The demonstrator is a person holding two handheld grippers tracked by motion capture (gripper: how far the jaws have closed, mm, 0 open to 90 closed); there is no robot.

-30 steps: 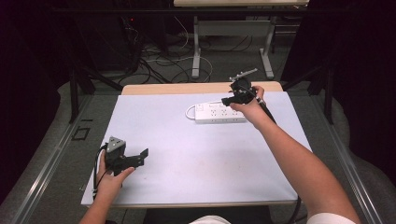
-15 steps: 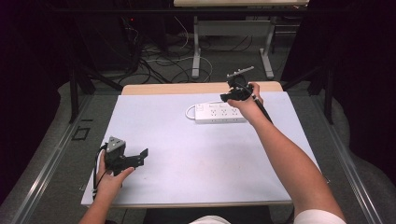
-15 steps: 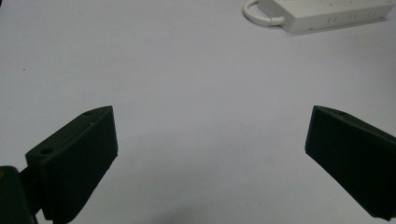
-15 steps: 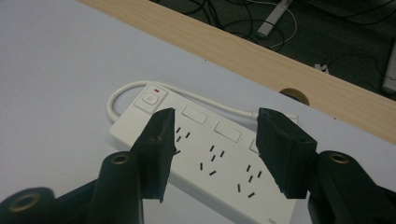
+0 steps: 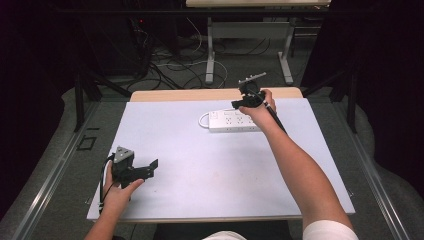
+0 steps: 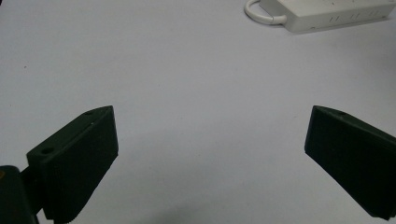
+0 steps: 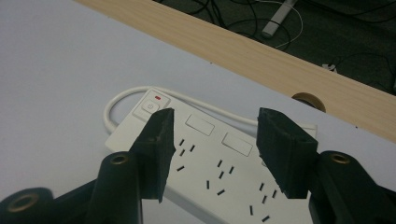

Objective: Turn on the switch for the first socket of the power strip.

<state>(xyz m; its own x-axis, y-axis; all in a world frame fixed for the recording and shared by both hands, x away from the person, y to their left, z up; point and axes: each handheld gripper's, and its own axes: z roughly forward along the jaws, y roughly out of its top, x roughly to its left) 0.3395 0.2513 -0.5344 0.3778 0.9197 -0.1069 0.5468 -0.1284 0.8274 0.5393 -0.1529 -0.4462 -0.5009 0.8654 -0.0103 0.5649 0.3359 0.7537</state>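
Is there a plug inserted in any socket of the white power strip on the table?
No, in the right gripper view the sockets of the power strip that show between and around the jaws are all bare slots, with no plug in them.

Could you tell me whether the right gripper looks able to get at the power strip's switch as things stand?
Probably yes: the right gripper hangs over the power strip, jaws apart with nothing between them, and the switch lies bare just ahead.
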